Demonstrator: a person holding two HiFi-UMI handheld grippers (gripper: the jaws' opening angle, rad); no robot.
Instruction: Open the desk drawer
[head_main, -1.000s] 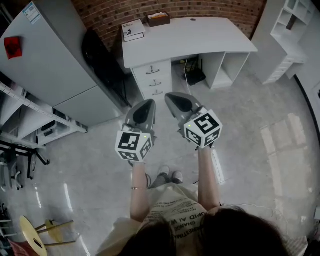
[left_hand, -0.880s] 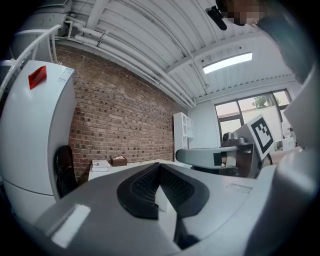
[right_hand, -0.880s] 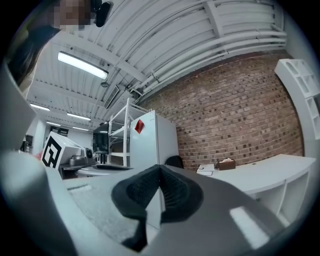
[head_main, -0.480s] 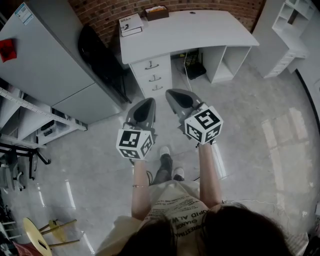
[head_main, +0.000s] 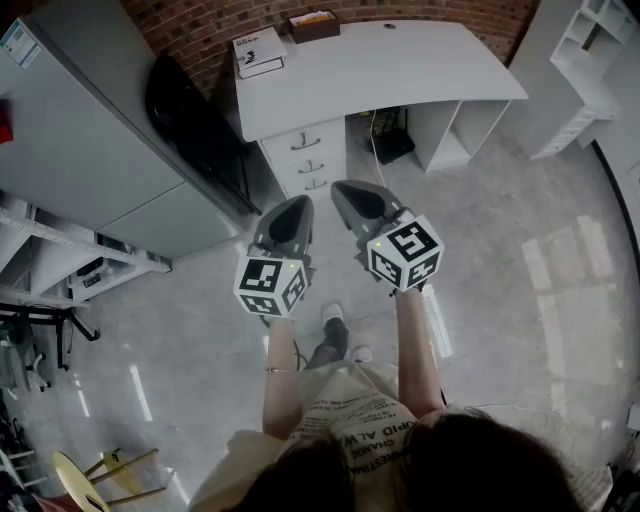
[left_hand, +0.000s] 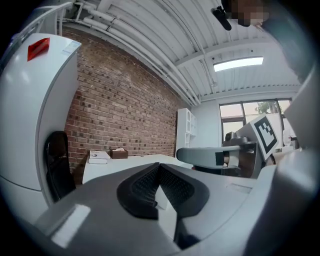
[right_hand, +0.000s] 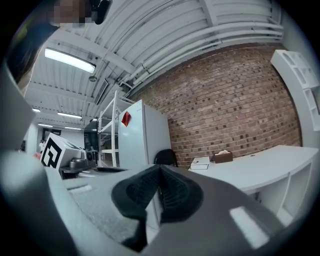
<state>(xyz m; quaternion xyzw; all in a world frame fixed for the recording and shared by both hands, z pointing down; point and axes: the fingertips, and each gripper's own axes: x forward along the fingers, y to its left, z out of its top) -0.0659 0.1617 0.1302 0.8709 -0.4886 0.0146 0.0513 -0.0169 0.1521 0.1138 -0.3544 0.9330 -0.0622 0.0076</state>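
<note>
Both grippers are pinched closed on nothing right now: left gripper (head_main: 296, 203) and right gripper (head_main: 346, 188) are held side by side out in front of the person, well short of the desk (head_main: 400, 70). Each gripper's own view shows its ribbed black pads (left_hand: 141, 187) meeting at the tip with no gap. The drawer stack (head_main: 307, 160) sits under the desktop's left end as the head view shows it, three white fronts one above another, each with a small curved metal pull (head_main: 305, 142). My guess is those smooth flat fronts are too slick to grab anywhere, so the pull is the only sensible hold. Jaws would have to open, then close across the bar or hook behind it. A drawer like that probably runs on slides, light if it's empty, and wants a straight tug outward, no twisting. That thin pull looks easy to slip off too. Glossy grey floor, brick wall behind, a book (head_main: 258, 50) and a brown box (head_main: 313, 24) on top.
</note>
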